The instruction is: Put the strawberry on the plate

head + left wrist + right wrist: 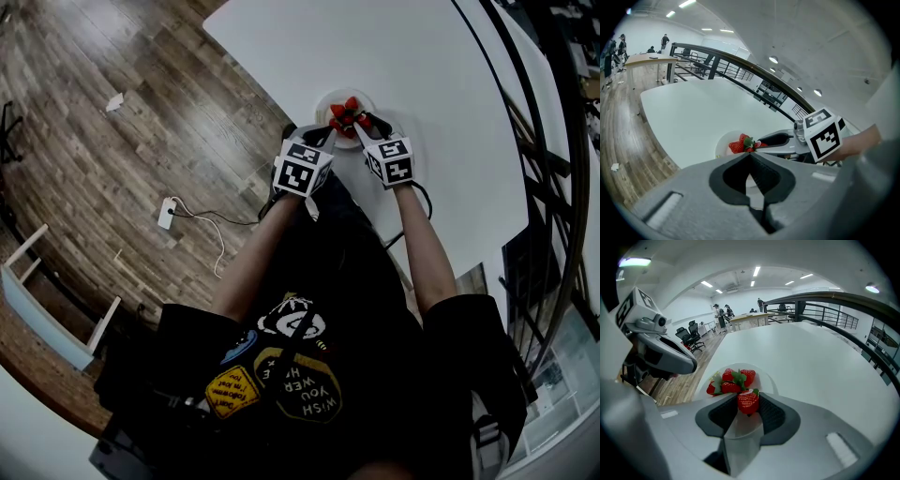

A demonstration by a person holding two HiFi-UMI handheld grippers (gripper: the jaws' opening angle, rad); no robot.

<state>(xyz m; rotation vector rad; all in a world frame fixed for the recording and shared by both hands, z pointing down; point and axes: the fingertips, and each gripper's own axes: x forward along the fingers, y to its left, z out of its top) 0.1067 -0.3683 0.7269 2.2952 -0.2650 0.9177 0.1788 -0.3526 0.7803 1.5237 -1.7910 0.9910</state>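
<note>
A small white plate (362, 96) near the table's front edge carries several red strawberries (733, 380), also visible in the left gripper view as strawberries (740, 144) on the plate (722, 144). My right gripper (748, 400) is shut on one more strawberry (748, 403), held at its tips just above the plate's (767, 377) near rim. In the head view the right gripper (362, 126) reaches the plate from the right. The left gripper (750, 156) hovers shut and empty at the plate's left side, with the left gripper (330, 133) close to the pile.
The white table (422, 56) stretches away beyond the plate. A black railing (534, 141) runs along its right. To the left lies wooden floor (112, 159) with a power strip (167, 213) and its cable. People stand far off in the room.
</note>
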